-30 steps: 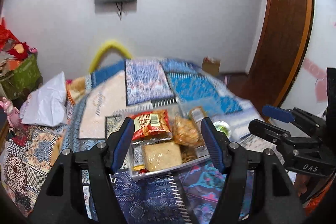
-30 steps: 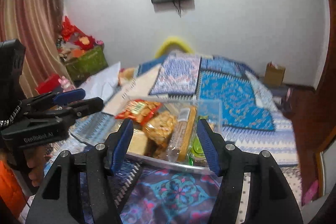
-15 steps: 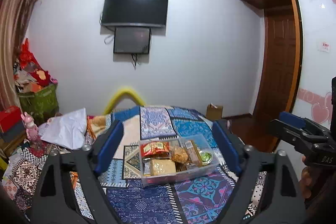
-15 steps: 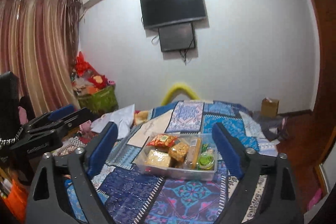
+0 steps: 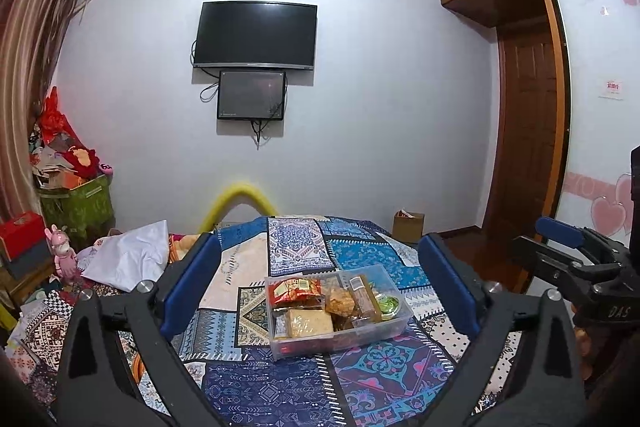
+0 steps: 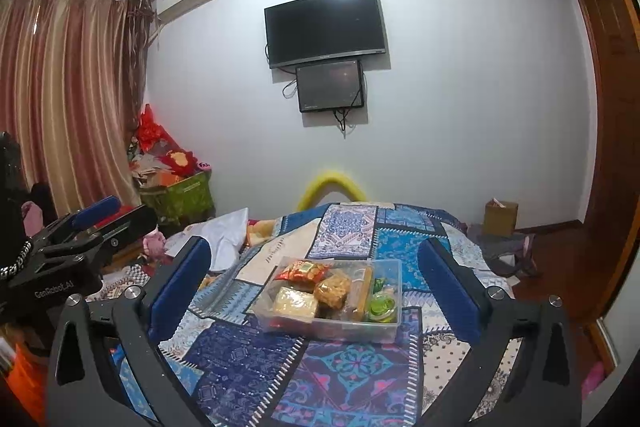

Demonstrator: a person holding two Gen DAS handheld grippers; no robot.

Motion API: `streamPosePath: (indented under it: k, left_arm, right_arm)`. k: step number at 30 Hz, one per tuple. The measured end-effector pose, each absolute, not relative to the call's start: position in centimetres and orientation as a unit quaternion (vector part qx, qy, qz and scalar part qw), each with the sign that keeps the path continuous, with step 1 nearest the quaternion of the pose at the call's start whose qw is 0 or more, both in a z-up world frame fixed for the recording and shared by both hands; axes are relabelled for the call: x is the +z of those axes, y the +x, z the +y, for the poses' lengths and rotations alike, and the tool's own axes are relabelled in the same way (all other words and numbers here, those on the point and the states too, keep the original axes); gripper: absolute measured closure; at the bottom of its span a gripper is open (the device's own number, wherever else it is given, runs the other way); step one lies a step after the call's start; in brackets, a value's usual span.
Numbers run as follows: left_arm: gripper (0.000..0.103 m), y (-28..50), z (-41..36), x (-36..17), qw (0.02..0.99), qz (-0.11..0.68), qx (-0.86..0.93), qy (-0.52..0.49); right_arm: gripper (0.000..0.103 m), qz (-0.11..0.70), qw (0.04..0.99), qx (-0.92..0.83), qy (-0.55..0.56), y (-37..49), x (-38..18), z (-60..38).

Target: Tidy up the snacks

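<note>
Snacks sit packed in a clear plastic box point(image 5: 340, 311) on the patchwork bed point(image 5: 280, 387), ahead of my left tongs point(image 5: 320, 281) and right tongs point(image 6: 314, 277); both are empty, their jaws opening wide, clear of it.

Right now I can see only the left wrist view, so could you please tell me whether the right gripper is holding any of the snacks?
Observer: No. The right gripper has its jaws opening with nothing between its pads. The clear snack box sits on the bedspread ahead of it, untouched.
Operator: Thank you. Is anything lying on the floor by the cardboard box?
Observer: Yes, a dark heap of cloth lies on the floor beside the cardboard box, off the far corner of the bed.
</note>
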State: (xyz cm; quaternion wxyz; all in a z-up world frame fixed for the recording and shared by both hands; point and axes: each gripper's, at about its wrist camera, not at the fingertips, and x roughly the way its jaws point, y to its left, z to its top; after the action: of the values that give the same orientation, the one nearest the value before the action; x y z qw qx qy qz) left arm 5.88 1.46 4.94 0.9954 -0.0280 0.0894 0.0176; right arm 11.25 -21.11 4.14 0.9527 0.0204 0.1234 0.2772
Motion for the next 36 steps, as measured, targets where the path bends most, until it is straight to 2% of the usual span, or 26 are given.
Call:
streamPosePath:
  k: [36]
  left_arm:
    - [0.003,5.84,1.46,4.55,0.995,0.098,0.02,-0.031]
  right_arm:
    - [0.0,0.12,0.953,0.277,0.025,10.66,4.29,-21.33]
